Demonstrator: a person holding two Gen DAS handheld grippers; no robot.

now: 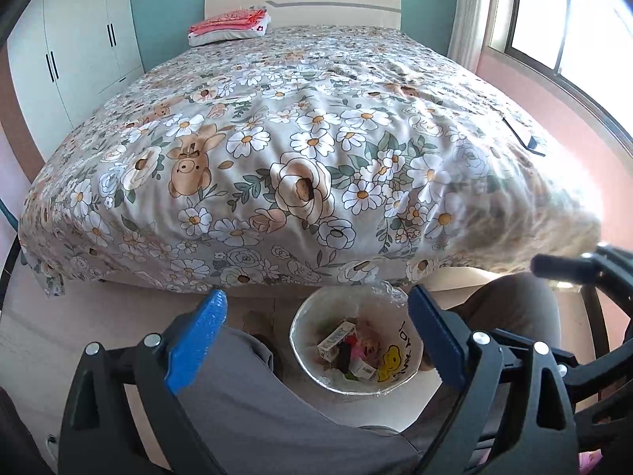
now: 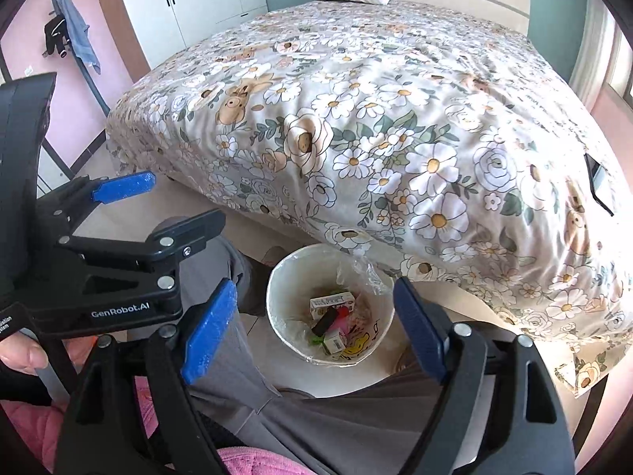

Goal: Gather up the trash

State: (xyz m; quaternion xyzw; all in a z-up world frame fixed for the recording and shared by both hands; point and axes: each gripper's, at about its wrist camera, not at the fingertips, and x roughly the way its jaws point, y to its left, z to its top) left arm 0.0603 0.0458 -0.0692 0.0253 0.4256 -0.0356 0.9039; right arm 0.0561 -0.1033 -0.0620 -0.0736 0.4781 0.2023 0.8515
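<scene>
The round white wastebasket with a clear plastic liner stands on the pale floor just beside the foot of the bed, between the person's grey-trousered knees. Inside it lies the trash: a small white printed carton, a dark flat stick-like piece, something pink, another little box with a barcode and a yellow cartoon-printed wrapper or bag. All of it looks light; the cartons should be stiff enough to be pinched across their narrow faces, while the wrapper and the crinkled liner edge are soft and slippery and would probably crumple or slide under the pads. The basket itself seems light and thin-walled, so its rim is the likeliest place to take hold, and it could tip easily. The left tool hangs above the basket with its blue-padded fingers spread wide and nothing between them; the right tool is likewise spread and empty over the same basket. The bed is covered by a quilt printed with white daisies and brown bears, lying fairly smooth, with a folded red-and-white stack near the pale headboard and a dark flat object at the sunlit edge. White wardrobes, a teal wall and a bright window close the room.
</scene>
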